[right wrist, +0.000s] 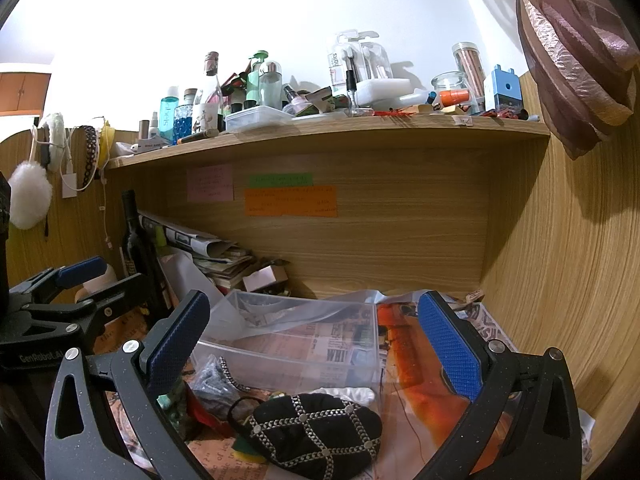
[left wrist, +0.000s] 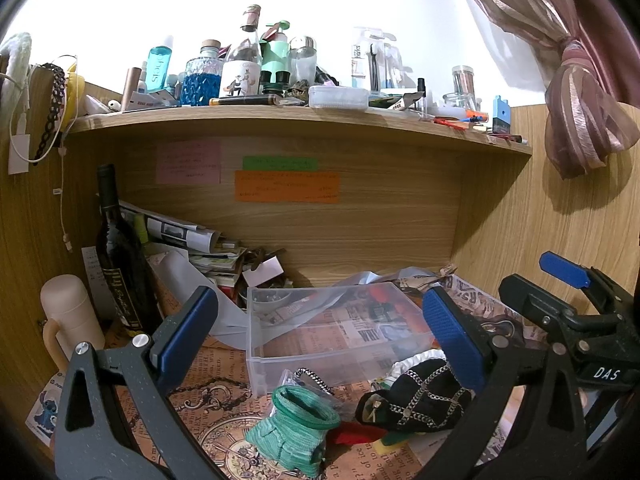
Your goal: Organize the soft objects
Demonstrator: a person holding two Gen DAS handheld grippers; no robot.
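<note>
A green knitted piece (left wrist: 294, 432) lies on the paper-covered desk, low in the left wrist view. A black padded pouch with a silver chain pattern (left wrist: 416, 402) lies to its right; it also shows in the right wrist view (right wrist: 320, 430). A clear plastic box (left wrist: 332, 332) stands empty behind them, also in the right wrist view (right wrist: 296, 344). My left gripper (left wrist: 320, 328) is open and empty above the green piece. My right gripper (right wrist: 316, 344) is open and empty above the black pouch.
A dark wine bottle (left wrist: 120, 256) and a cream flask (left wrist: 70, 312) stand at the left. Papers and books (left wrist: 200, 248) pile behind the box. A cluttered shelf (left wrist: 300, 120) hangs above. Wooden walls close in left and right. A curtain (left wrist: 580, 100) hangs right.
</note>
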